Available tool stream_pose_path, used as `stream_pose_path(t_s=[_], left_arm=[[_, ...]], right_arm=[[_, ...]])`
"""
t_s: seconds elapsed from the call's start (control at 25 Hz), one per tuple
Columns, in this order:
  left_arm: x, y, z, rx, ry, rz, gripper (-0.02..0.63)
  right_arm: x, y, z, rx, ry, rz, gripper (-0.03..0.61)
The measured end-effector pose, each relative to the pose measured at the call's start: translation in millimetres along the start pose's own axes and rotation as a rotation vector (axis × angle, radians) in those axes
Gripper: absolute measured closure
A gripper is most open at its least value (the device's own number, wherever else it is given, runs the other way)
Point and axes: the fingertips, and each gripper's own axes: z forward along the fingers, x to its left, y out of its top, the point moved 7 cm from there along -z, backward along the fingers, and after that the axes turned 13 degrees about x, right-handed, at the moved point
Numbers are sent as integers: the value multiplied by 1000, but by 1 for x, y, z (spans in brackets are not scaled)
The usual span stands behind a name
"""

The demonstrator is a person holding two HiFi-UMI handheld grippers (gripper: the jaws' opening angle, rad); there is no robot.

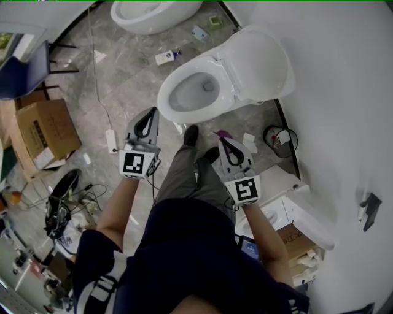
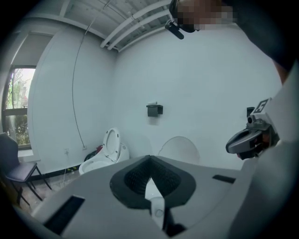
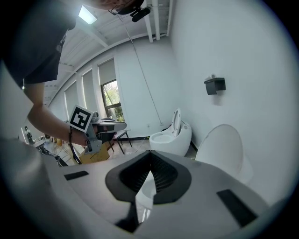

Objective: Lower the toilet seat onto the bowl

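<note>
My left tool (image 1: pixel 149 118) is clenched on nothing and my right tool (image 1: pixel 226 144) is clenched empty too. Both hang above my legs, short of the bowl (image 1: pixel 167 101). The toilet seat (image 1: pixel 261 64) stands raised at the back of the bowl, leaning toward the white wall (its oval face turned my way). In the head view the toilet's long axis runs from the bowl's front at lower left to the seat at upper right.

Two white toilets (image 1: pixel 258 64) (image 1: pixel 150 15), two hand-held grippers (image 1: pixel 151 111) (image 1: pixel 223 141), one blue chair (image 1: pixel 27 68), one wire bin (image 1: pixel 281 141), one black wall holder (image 2: pixel 154 109).
</note>
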Motion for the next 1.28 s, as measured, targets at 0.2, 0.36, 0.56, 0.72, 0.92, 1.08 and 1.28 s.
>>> stream_pose_path(t_s=[0.2, 0.36, 0.56, 0.72, 0.92, 1.08, 1.28], left_arm=[[-22, 27, -14, -46, -15, 58, 591], [-40, 46, -19, -73, -35, 100, 591], [-60, 74, -24, -123, -61, 125, 591], [-80, 96, -31, -176, -77, 167, 591], [-105, 122, -39, -240, -116, 222, 591], [-124, 137, -43, -270, -146, 268, 591], [-144, 153, -53, -306, -165, 298, 591]], right_arm=[[-8, 6, -24, -42, -72, -1, 558], [-15, 11, -45, -82, -127, 7, 558], [-24, 19, -74, -138, -210, 12, 558], [-30, 23, -101, -184, -278, 7, 558], [-36, 35, -131, -249, -351, 22, 558], [-40, 42, -154, -288, -402, 28, 558], [-48, 45, -184, -319, -463, 49, 558]])
